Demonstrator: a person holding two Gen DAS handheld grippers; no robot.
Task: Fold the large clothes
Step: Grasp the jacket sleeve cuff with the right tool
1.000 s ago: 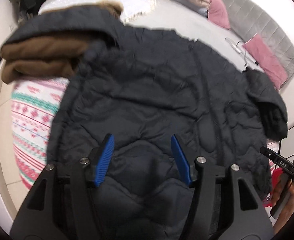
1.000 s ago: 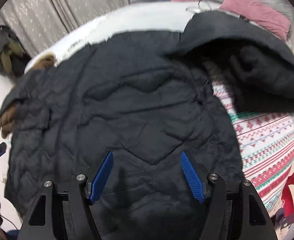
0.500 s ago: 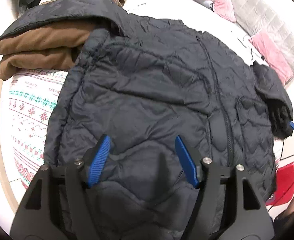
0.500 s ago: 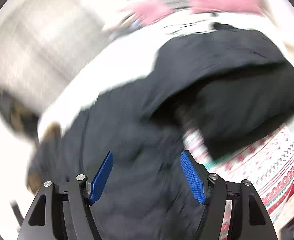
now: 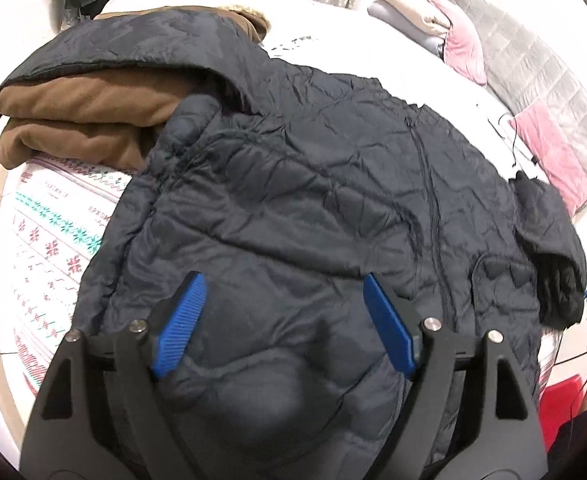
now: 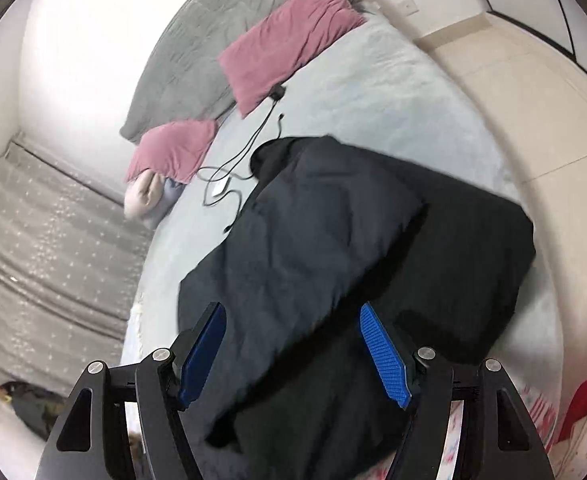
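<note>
A large dark navy quilted jacket (image 5: 313, 208) lies spread on the bed, zipper running down its right half. One sleeve (image 5: 549, 240) lies folded at the right edge. My left gripper (image 5: 281, 292) is open and empty, hovering just above the jacket's lower part. In the right wrist view the jacket's dark sleeve part (image 6: 353, 248) lies over the grey sheet. My right gripper (image 6: 293, 320) is open and empty above it.
A folded brown fleece (image 5: 81, 120) lies under the jacket's far left corner. A patterned white blanket (image 5: 49, 232) covers the bed's left edge. Pink pillows (image 6: 285, 36) and a grey quilt (image 6: 197, 44) sit at the headboard, with black cables (image 6: 245, 156) beside them.
My right gripper has swung sharply to the right, from the jacket's body toward its sleeve and the pillows. My left gripper has moved closer to the jacket. Both stay open.
</note>
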